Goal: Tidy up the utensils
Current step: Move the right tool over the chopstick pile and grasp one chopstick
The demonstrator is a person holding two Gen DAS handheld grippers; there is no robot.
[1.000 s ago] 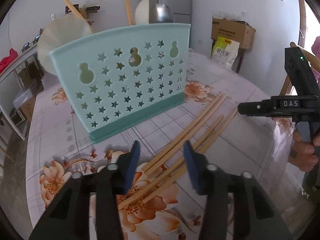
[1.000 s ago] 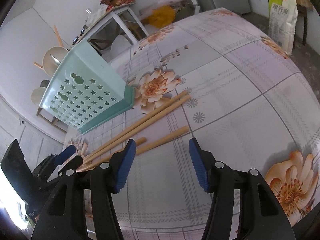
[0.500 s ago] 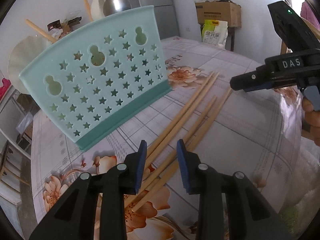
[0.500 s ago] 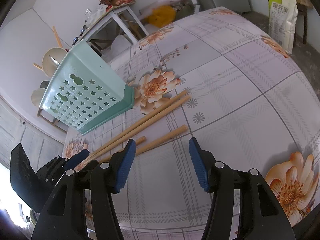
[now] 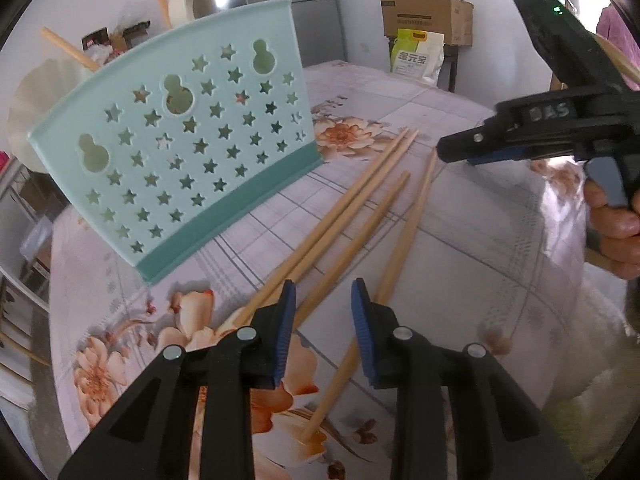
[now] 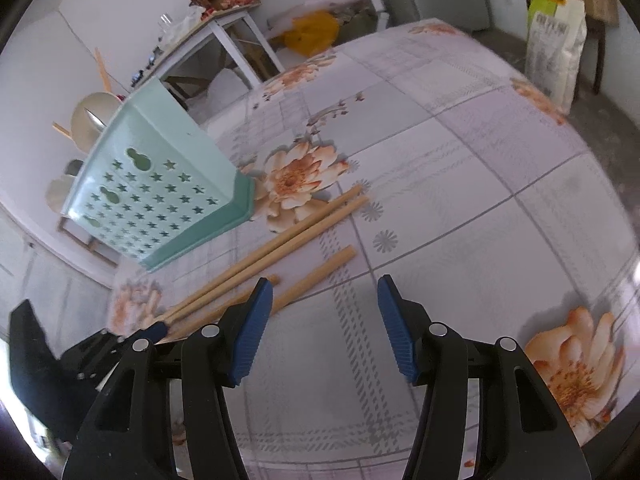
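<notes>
1. Left wrist view: the left hand-held gripper (image 5: 323, 300) points down at the surface (image 5: 460, 248), which wears a floral, checked cloth. Its jaws stand a narrow gap apart, not clamped on anything.
2. Four wooden chopsticks (image 5: 352, 204) lie loose on the surface, fanning away from this hand-held gripper. One runs through the gap between the blue pads (image 5: 285, 328); whether either pad touches it I cannot tell. Two more pass just outside the left pad, and a fourth passes under the right pad.
3. A mint-green perforated utensil holder (image 5: 180, 148) stands ahead and to the left, with star and gourd-shaped cut-outs. Spoons and sticks poke up behind its rim. It is apart from the chopsticks.
4. The right hand-held gripper (image 5: 456, 151) hovers ahead to the right, above the far chopstick tips, held by a hand (image 5: 612, 236).
5. Right wrist view: the right hand-held gripper (image 6: 326, 320) has jaws wide apart and empty, with bare cloth between them.
6. The chopsticks (image 6: 280, 248) lie ahead and left of it, one end just beside its left pad.
7. The utensil holder (image 6: 160, 184) sits farther ahead-left.
8. The left hand-held gripper (image 6: 156, 328) shows at the lower left, at the near chopstick ends.
</notes>
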